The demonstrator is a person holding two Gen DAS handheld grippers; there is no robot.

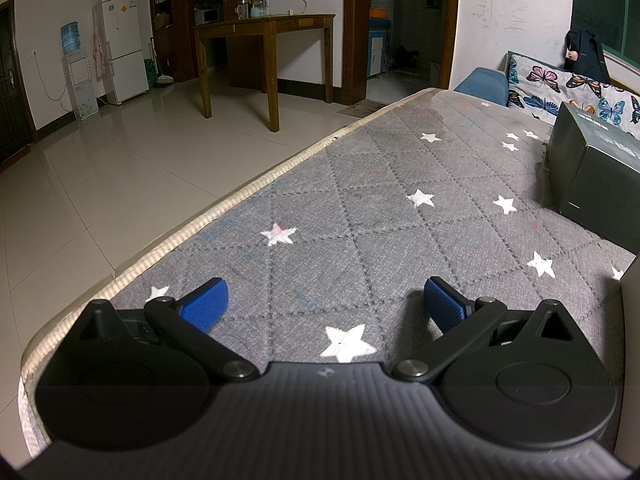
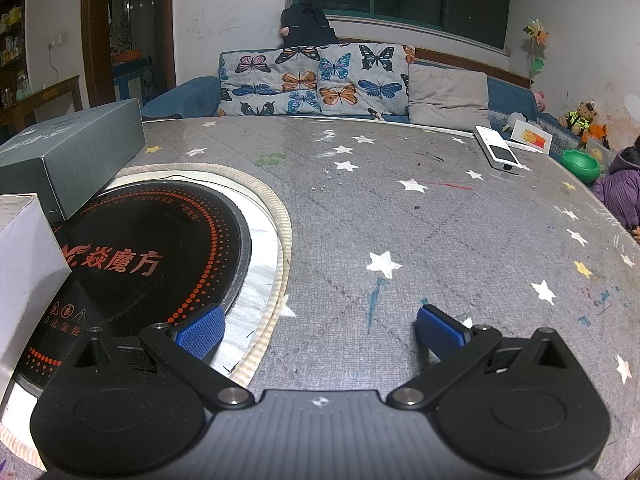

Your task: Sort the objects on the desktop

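Note:
My left gripper (image 1: 326,306) stands open low over the grey star-patterned table cover (image 1: 360,208), with nothing between its blue pads. A dark grey-green box (image 1: 592,164) lies at the right of that view. My right gripper (image 2: 320,330) is also open and empty, close above the same cover. Its left pad is over the rim of a round black induction cooktop (image 2: 152,248) set into the table. The dark grey-green box (image 2: 72,152) lies behind the cooktop, and a white box (image 2: 24,264) stands at the left edge. A white handheld device (image 2: 500,152) lies far right.
The table's left edge (image 1: 200,220) drops to a tiled floor. A sofa with butterfly cushions (image 2: 312,80) runs behind the table. A green bowl (image 2: 580,164), soft toys (image 2: 580,120) and a person in a purple jacket (image 2: 620,188) are at the far right.

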